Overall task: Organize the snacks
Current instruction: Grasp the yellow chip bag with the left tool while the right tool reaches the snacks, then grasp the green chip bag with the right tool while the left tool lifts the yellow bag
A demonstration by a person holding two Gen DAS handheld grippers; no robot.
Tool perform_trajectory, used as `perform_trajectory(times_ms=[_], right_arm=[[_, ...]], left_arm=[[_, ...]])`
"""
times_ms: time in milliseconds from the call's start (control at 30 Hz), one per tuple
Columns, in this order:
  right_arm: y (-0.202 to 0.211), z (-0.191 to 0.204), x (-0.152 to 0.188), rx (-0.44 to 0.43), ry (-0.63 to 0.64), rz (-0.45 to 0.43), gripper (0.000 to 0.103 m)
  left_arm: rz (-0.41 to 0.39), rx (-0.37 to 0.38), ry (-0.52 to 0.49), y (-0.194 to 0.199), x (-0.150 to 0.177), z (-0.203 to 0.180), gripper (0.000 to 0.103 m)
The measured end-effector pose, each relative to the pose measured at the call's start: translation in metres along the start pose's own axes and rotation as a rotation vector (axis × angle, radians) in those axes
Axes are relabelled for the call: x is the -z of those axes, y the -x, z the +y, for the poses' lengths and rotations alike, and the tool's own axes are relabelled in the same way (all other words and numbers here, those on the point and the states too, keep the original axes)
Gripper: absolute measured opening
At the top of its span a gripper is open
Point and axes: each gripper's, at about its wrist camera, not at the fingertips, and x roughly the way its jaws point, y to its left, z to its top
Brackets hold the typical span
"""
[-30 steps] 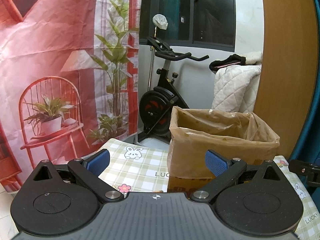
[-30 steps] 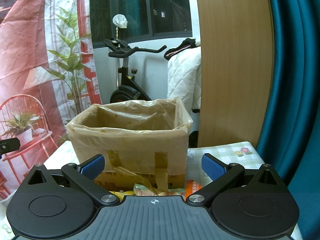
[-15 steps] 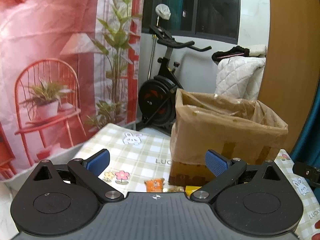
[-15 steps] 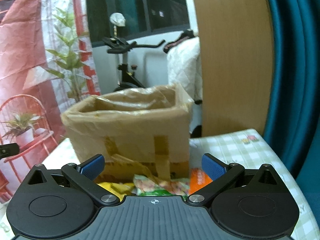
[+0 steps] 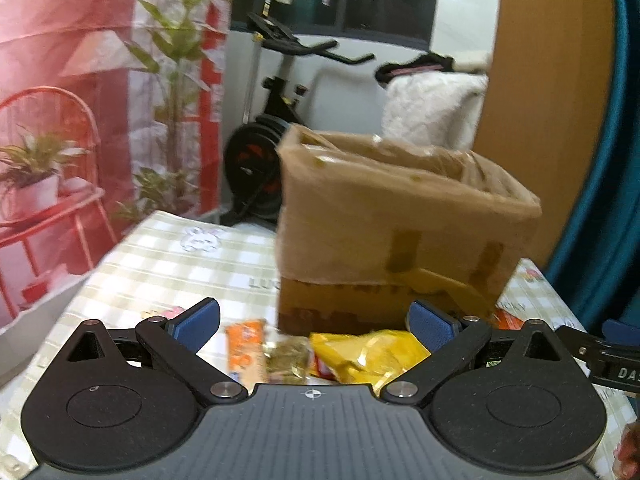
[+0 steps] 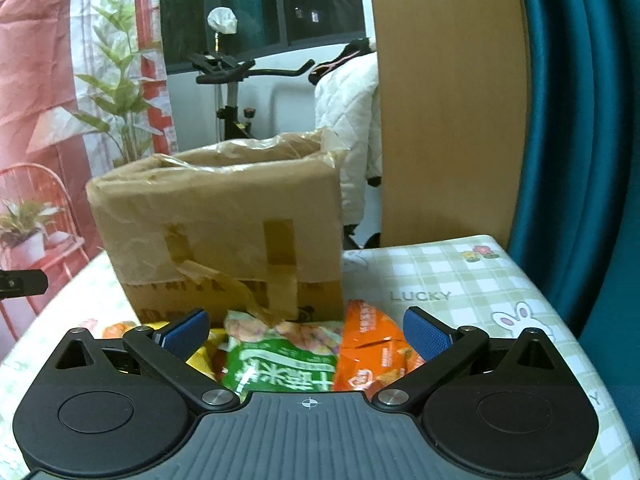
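A cardboard box [image 5: 404, 224] lined with a brown bag stands on the checked tablecloth [image 5: 168, 264]; it also shows in the right wrist view [image 6: 220, 232]. Snack packets lie in front of it: an orange packet [image 5: 245, 350], a small brownish packet [image 5: 288, 360] and a yellow bag [image 5: 368, 354] in the left wrist view; a green bag [image 6: 276, 364] and an orange bag [image 6: 372, 352] in the right wrist view. My left gripper [image 5: 314, 320] is open and empty above the packets. My right gripper [image 6: 306, 330] is open and empty above the green and orange bags.
An exercise bike [image 5: 276, 120] and a white quilted cover [image 6: 352, 120] stand behind the table. A wooden panel [image 6: 448, 100] and a teal curtain [image 6: 580, 120] are to the right. A red printed backdrop [image 5: 60, 80] hangs on the left. The table's right edge [image 6: 560, 304] is close.
Both grippers have tilted down and moved nearer the table, so the snack packets in front of the box now show between the fingers. Both stay open.
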Motion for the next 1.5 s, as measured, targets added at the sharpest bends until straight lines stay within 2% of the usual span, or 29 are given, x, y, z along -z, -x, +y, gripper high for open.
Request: perform_trajectory(times_ms=[133, 267, 467, 633, 767, 800, 833, 867, 1000, 1133, 1333, 1500], right_arm=[[-0.006, -0.005, 0.007, -0.012, -0.01, 0.016, 0.103], [-0.011, -0.009, 0.015, -0.001, -0.005, 0.023, 0.102], [-0.017, -0.021, 0.023, -0.004, -0.022, 0.029, 0.102], [-0.022, -0.03, 0.031, -0.013, -0.048, 0.05, 0.102], [-0.025, -0.034, 0.037, -0.02, -0.062, 0.071, 0.102], [-0.025, -0.034, 0.038, -0.022, -0.066, 0.075, 0.102], [-0.025, -0.034, 0.038, -0.026, -0.069, 0.077, 0.102], [-0.025, -0.034, 0.038, -0.03, -0.071, 0.077, 0.102], [-0.023, -0.032, 0.039, -0.046, -0.077, 0.08, 0.102], [-0.021, -0.027, 0.039, -0.059, -0.074, 0.087, 0.102], [-0.017, -0.02, 0.04, -0.085, -0.08, 0.113, 0.102], [-0.019, 0.0, 0.054, -0.143, -0.089, 0.188, 0.102]], left_arm=[[0.062, 0.065, 0.026, -0.026, 0.007, -0.005, 0.101], [0.129, 0.12, 0.136, -0.055, 0.012, -0.003, 0.101], [0.191, 0.109, 0.149, -0.094, 0.017, -0.011, 0.101], [0.278, 0.111, 0.174, -0.115, 0.025, -0.016, 0.101], [0.286, 0.142, 0.179, -0.12, 0.027, -0.017, 0.101], [0.292, 0.154, 0.186, -0.123, 0.027, -0.016, 0.097], [0.294, 0.171, 0.192, -0.123, 0.026, -0.016, 0.088], [0.292, 0.192, 0.192, -0.123, 0.025, -0.015, 0.087], [0.28, 0.2, 0.131, -0.118, 0.024, -0.016, 0.083], [0.257, 0.206, 0.136, -0.11, 0.025, -0.017, 0.08], [0.124, 0.176, 0.058, -0.06, 0.011, -0.01, 0.08], [0.039, 0.121, -0.003, -0.018, 0.01, 0.003, 0.081]])
